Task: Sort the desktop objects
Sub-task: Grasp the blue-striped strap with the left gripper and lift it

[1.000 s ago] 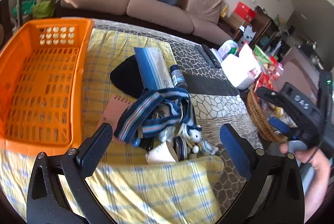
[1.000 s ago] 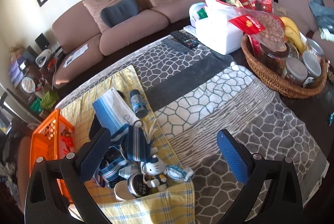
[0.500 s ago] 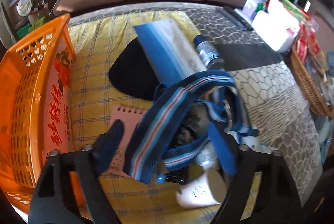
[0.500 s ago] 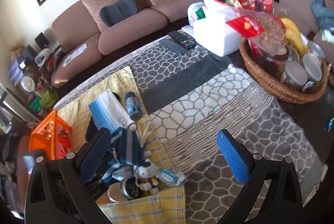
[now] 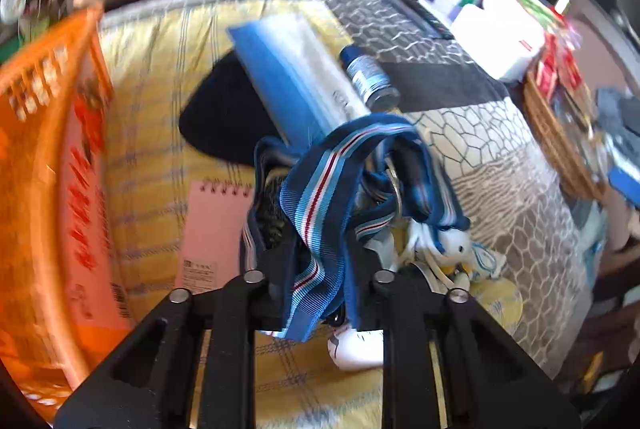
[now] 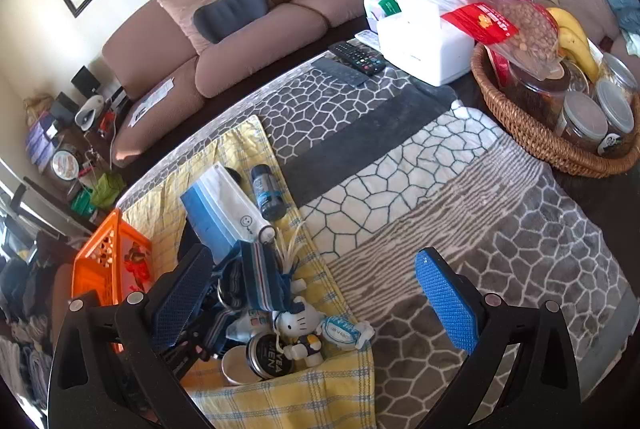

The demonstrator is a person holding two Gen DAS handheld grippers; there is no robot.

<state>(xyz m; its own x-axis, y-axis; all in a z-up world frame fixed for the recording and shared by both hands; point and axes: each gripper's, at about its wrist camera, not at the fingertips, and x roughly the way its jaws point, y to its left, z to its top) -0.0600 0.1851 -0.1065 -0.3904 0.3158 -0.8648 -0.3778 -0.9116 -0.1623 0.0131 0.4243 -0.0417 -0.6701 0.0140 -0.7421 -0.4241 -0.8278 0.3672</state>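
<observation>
A pile of small things lies on a yellow checked cloth (image 5: 152, 157). On top is a blue striped strap (image 5: 320, 197), also in the right wrist view (image 6: 260, 277). My left gripper (image 5: 316, 281) is shut on the strap. Under and around it are a pink notepad (image 5: 212, 233), a blue and white pack (image 5: 296, 81), a small blue bottle (image 5: 368, 77), a Hello Kitty figure (image 6: 298, 325), a Nivea tin (image 6: 268, 357) and a white tub (image 5: 356, 347). My right gripper (image 6: 320, 313) is open and empty above the pile's right edge.
An orange basket (image 5: 44, 157) stands left of the cloth. A wicker basket (image 6: 532, 133) of jars and bananas, a white tissue box (image 6: 424, 45) and a remote (image 6: 356, 59) sit on the grey patterned cover to the right. A sofa (image 6: 248, 37) is behind.
My left gripper moved down and forward onto the pile and closed on the striped strap. The right gripper barely shifted and stayed open.
</observation>
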